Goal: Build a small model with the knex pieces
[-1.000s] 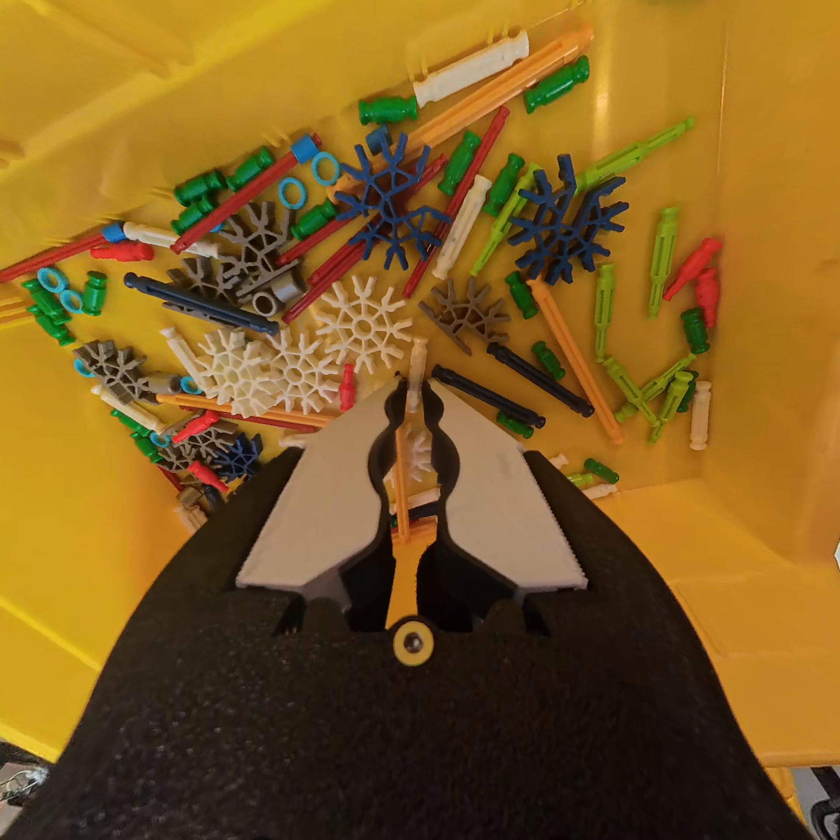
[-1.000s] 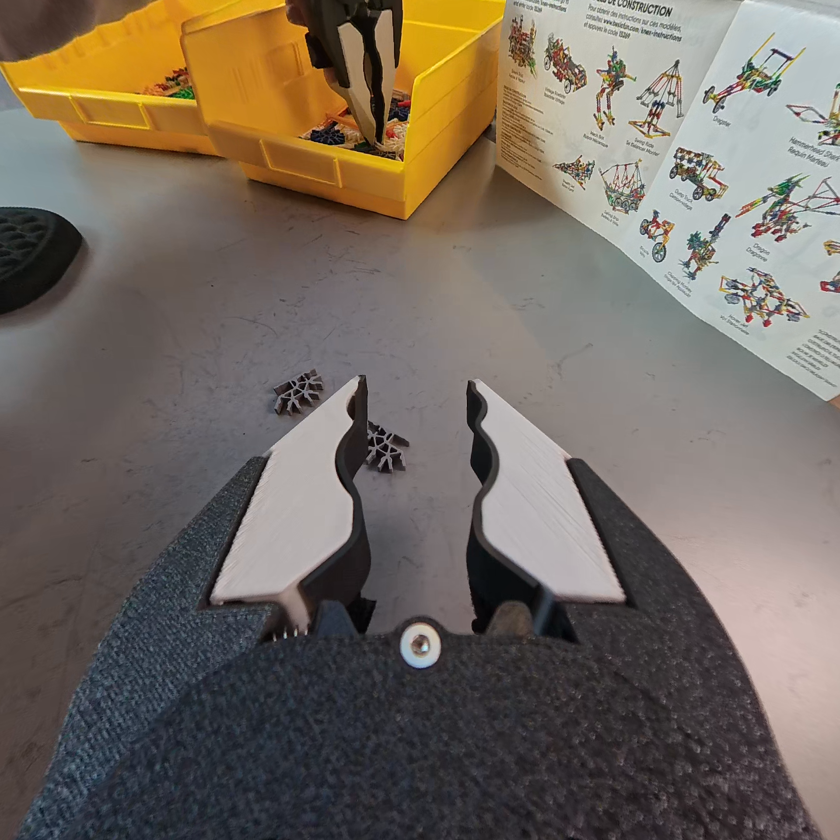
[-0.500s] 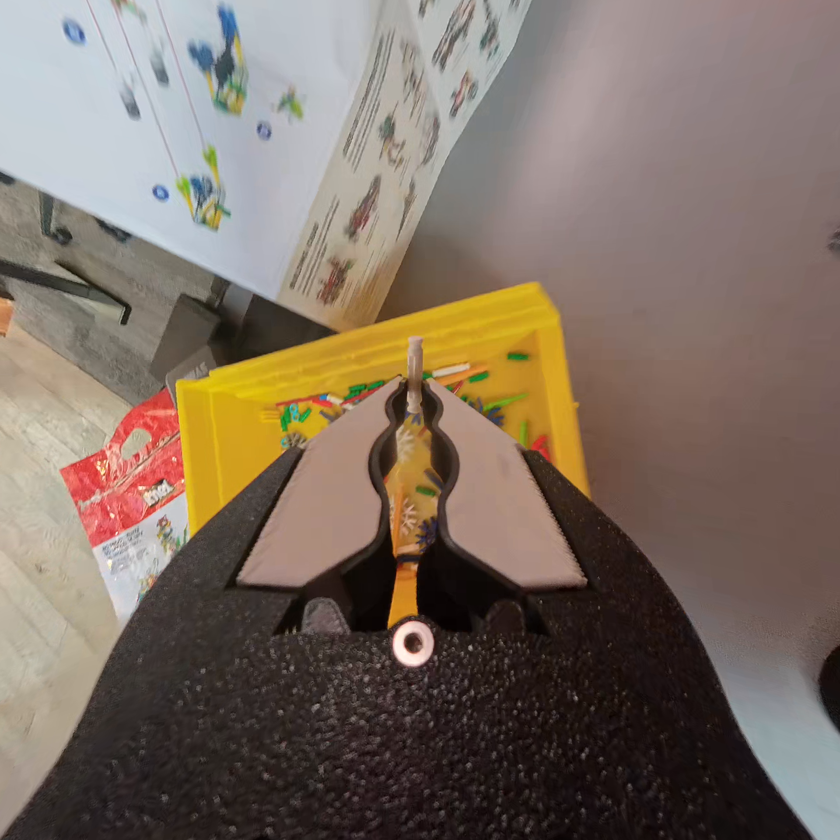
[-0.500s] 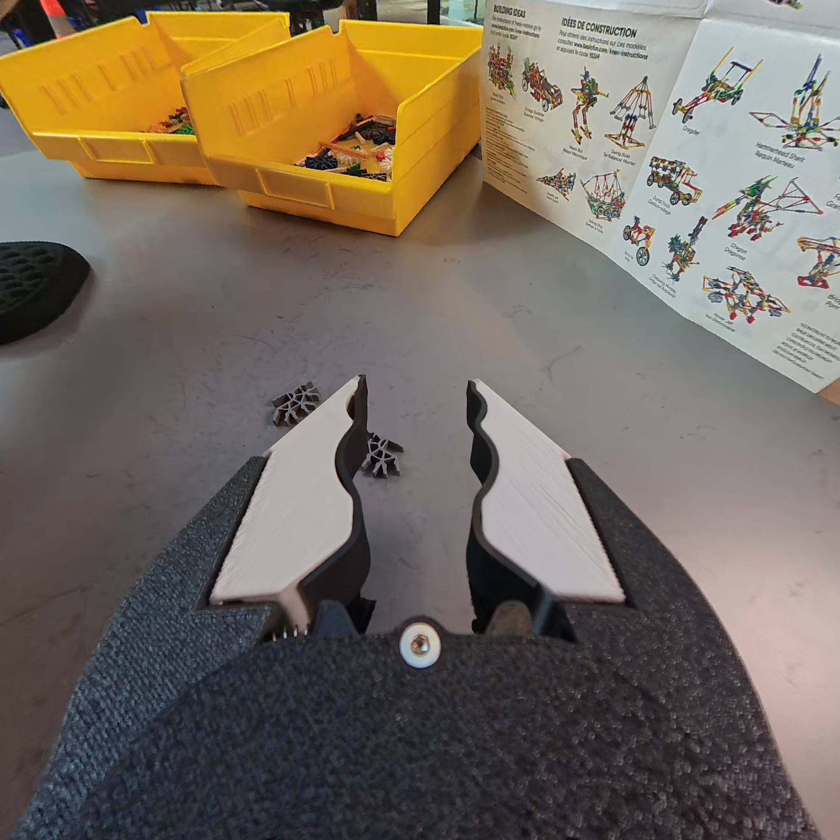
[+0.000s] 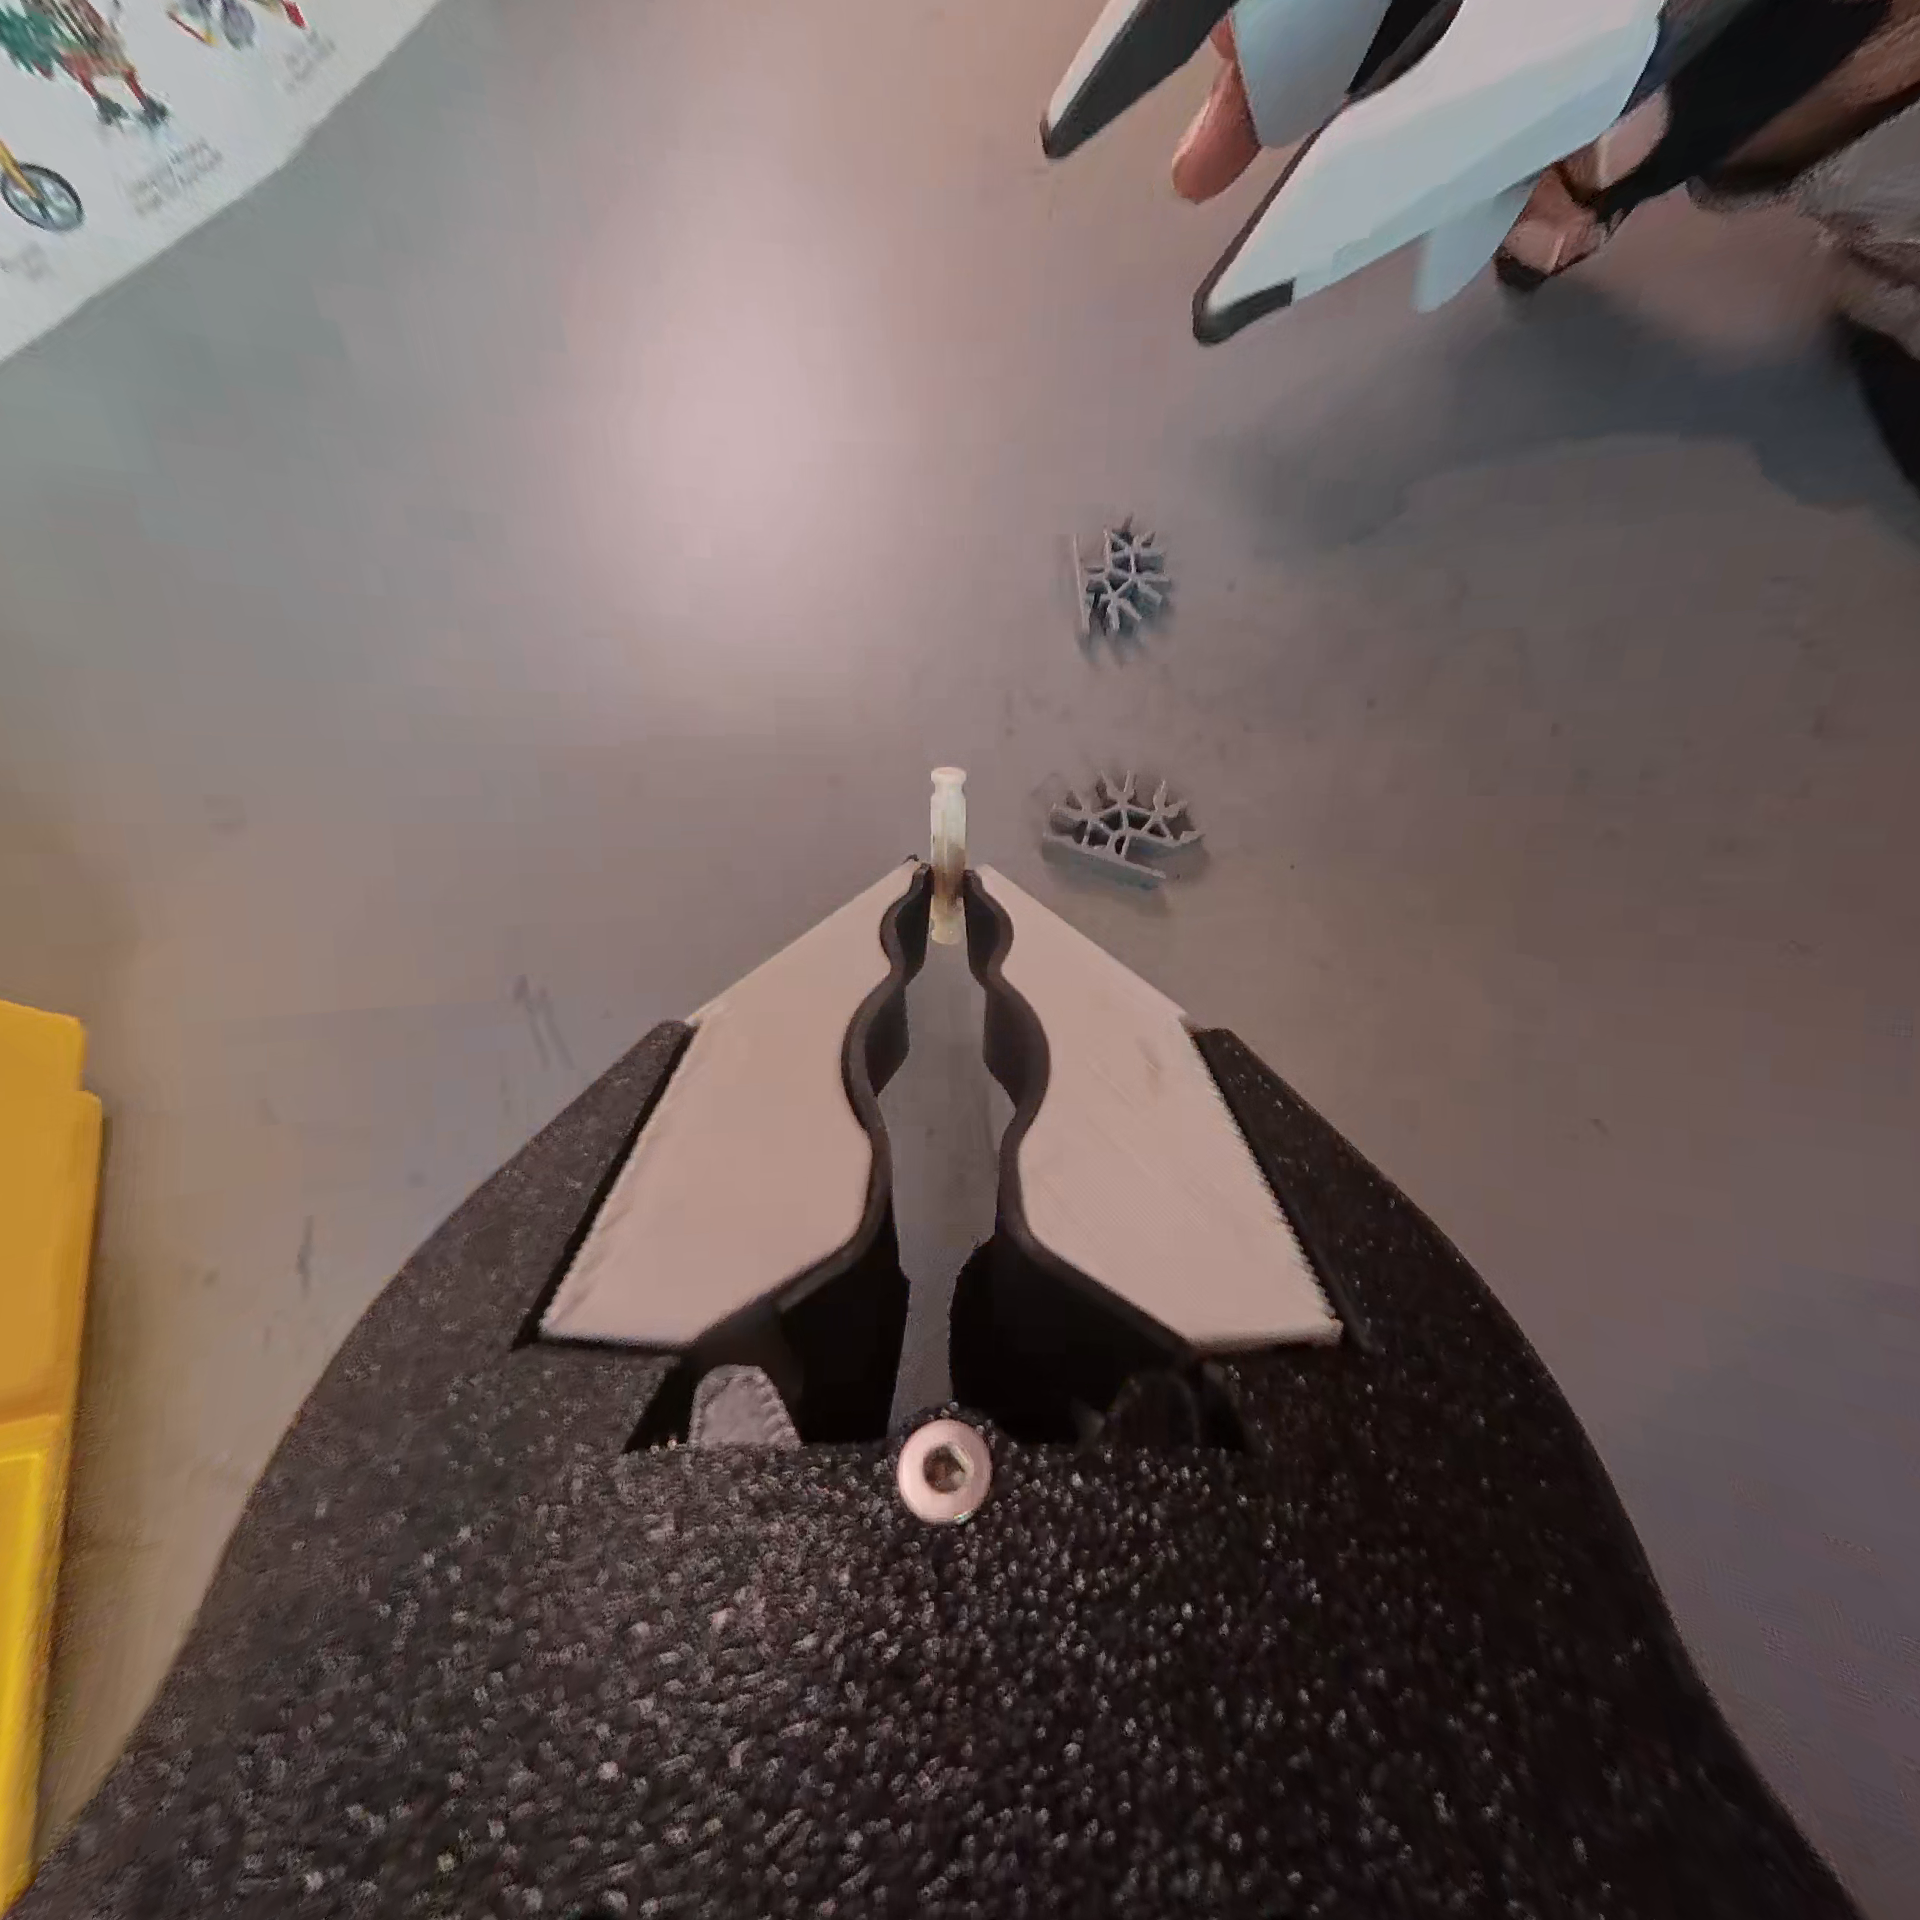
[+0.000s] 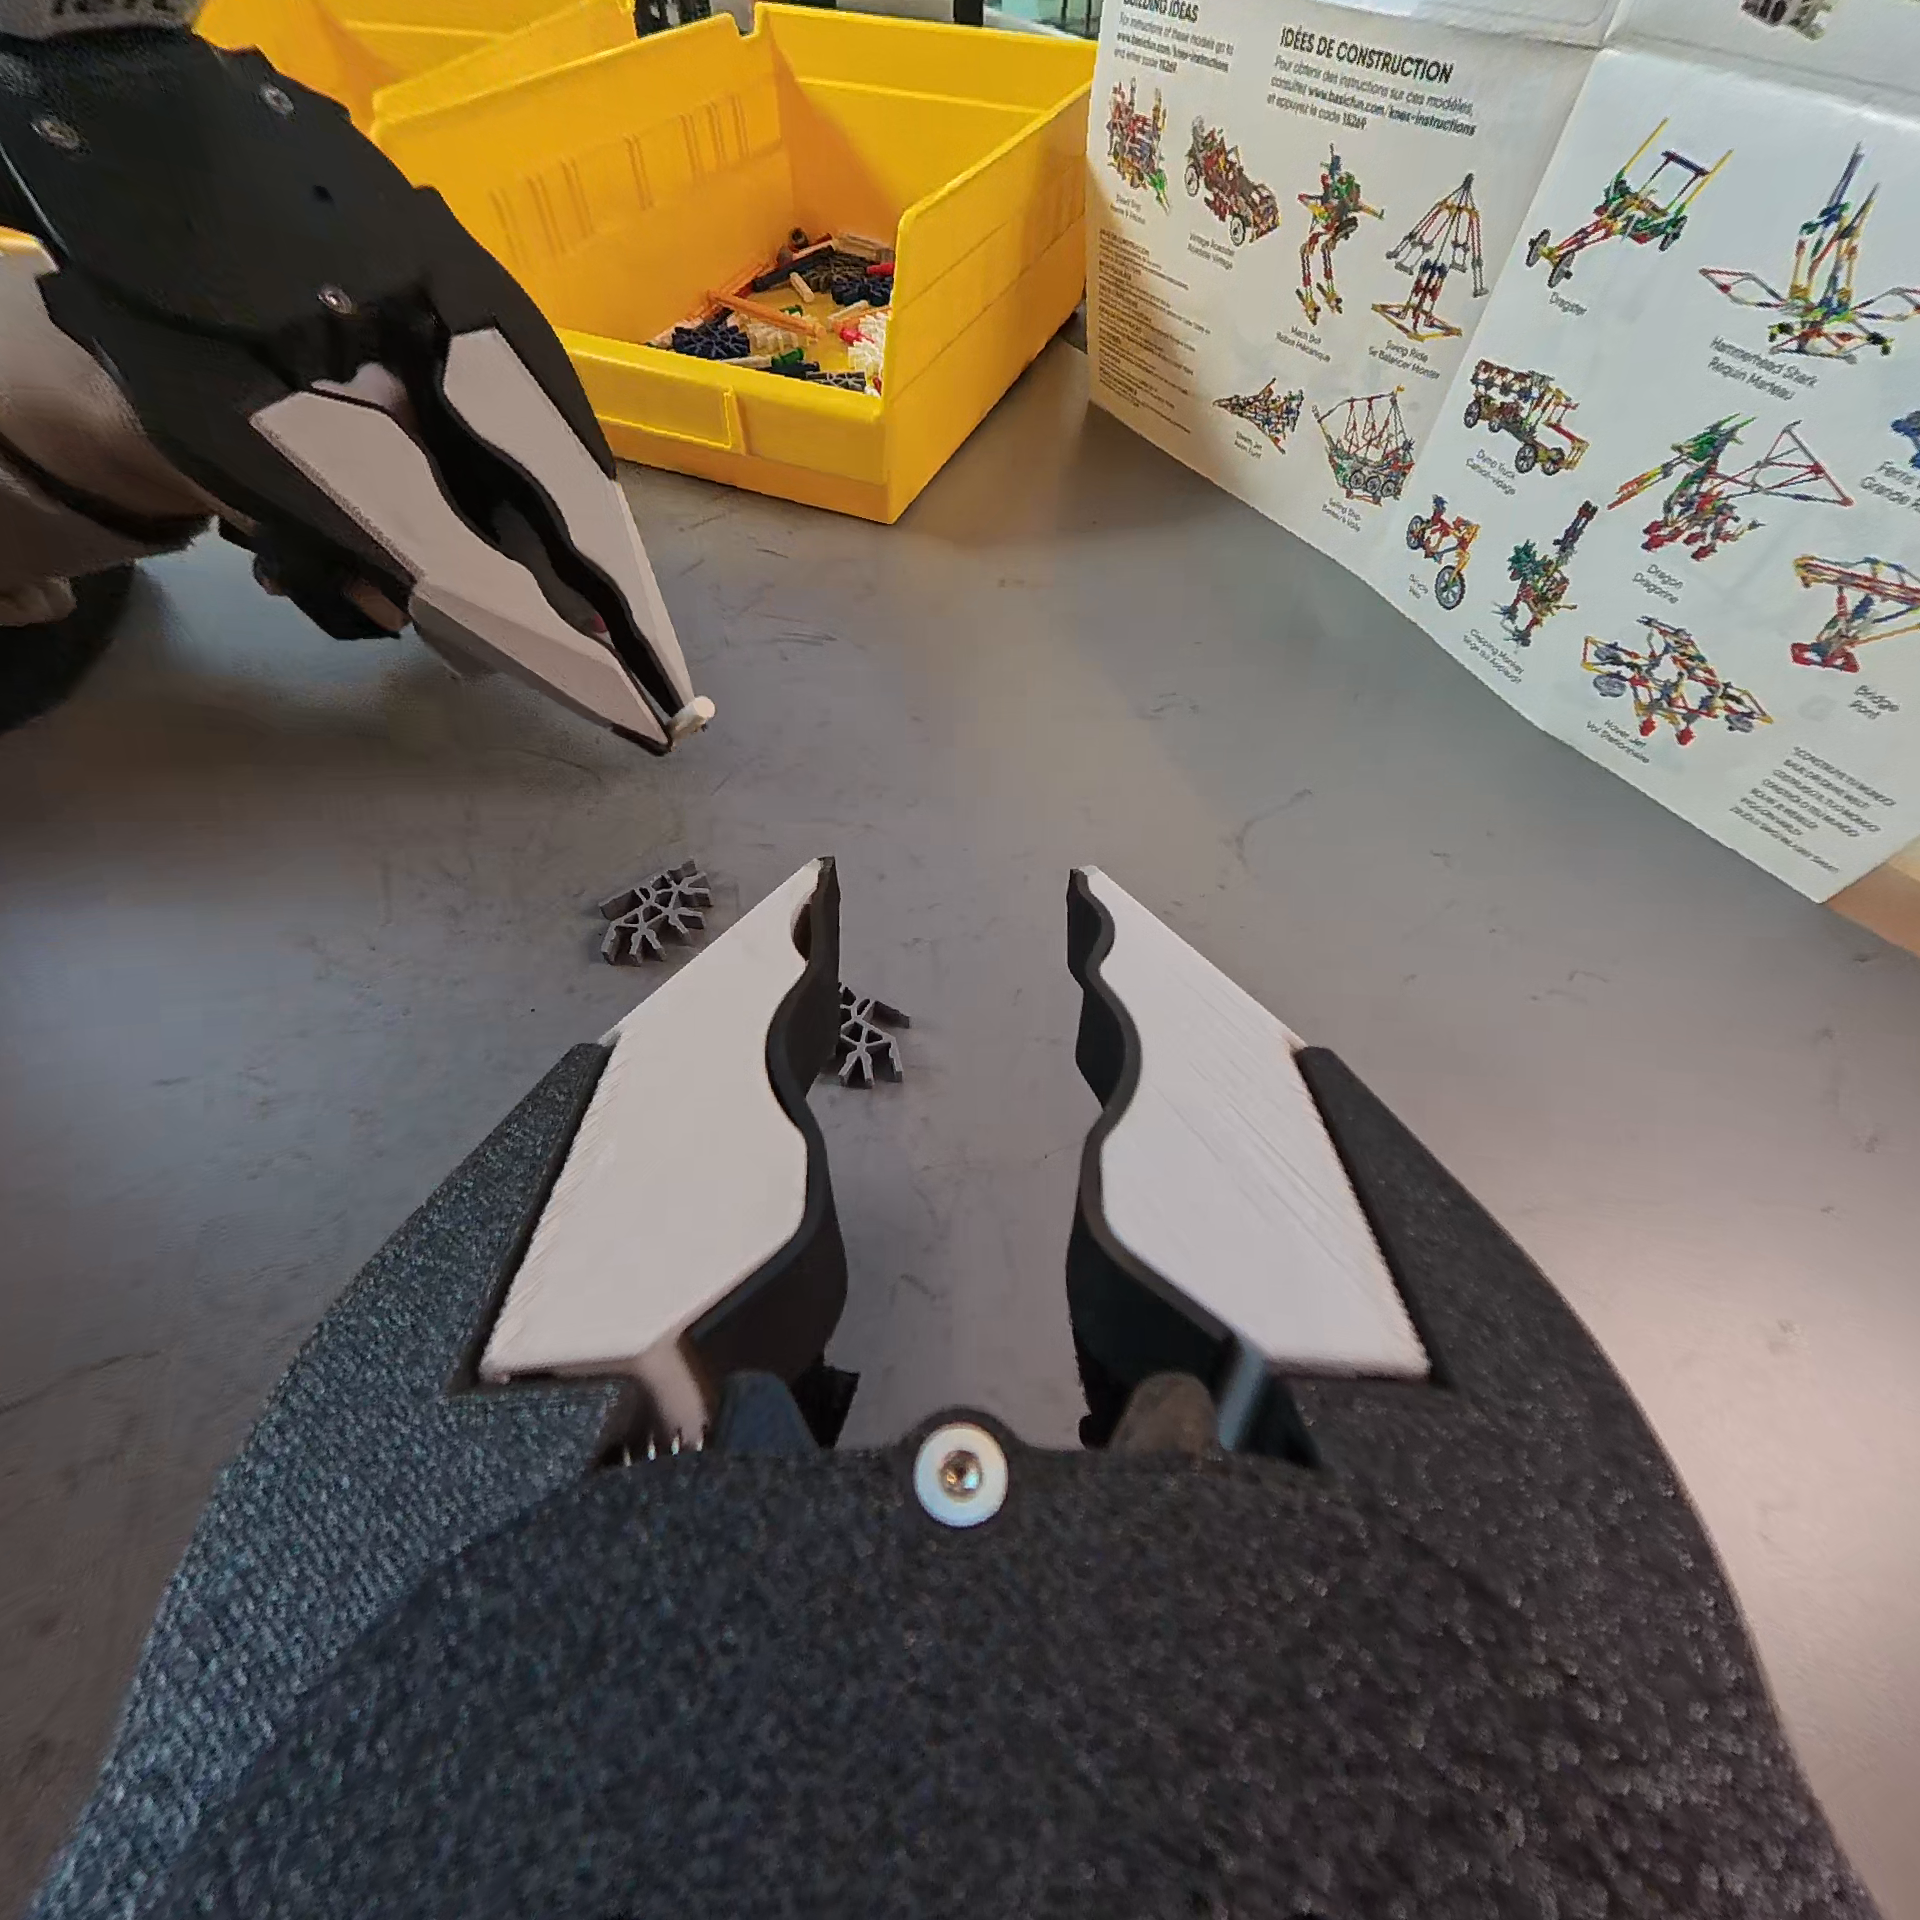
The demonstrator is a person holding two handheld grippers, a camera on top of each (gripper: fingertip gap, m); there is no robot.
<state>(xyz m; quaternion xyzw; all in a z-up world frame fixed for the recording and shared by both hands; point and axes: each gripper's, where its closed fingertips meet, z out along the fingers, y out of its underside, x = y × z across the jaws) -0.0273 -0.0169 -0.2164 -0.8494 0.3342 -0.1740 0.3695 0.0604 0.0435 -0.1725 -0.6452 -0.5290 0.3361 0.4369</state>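
My left gripper [image 5: 945, 878] is shut on a short white rod [image 5: 948, 831] and holds it just above the grey table. It also shows in the right wrist view [image 6: 681, 722] with the white rod [image 6: 694, 714] poking from its tips. Two grey snowflake connectors lie flat on the table: one [image 5: 1122, 831] just right of the left tips, one [image 5: 1124, 582] farther off. In the right wrist view the first connector [image 6: 657, 914] lies left of my right gripper [image 6: 951, 883], the second [image 6: 868, 1039] is partly hidden behind its left finger. The right gripper is open and empty; it also shows in the left wrist view [image 5: 1132, 229].
A yellow bin [image 6: 831, 114] holding several coloured rods and connectors stands at the back, with another yellow bin [image 6: 343, 31] behind it. A folded instruction sheet [image 6: 1558, 364] stands at the right. A black pad [image 6: 52, 665] lies at the left. A bin edge [image 5: 36, 1247] shows at the left. The left gripper's tips are roughly 12 cm from the right gripper's.
My left gripper lifted the white rod out of the yellow bin and swung over to the table beside the grey connectors. The right gripper stayed open and still.
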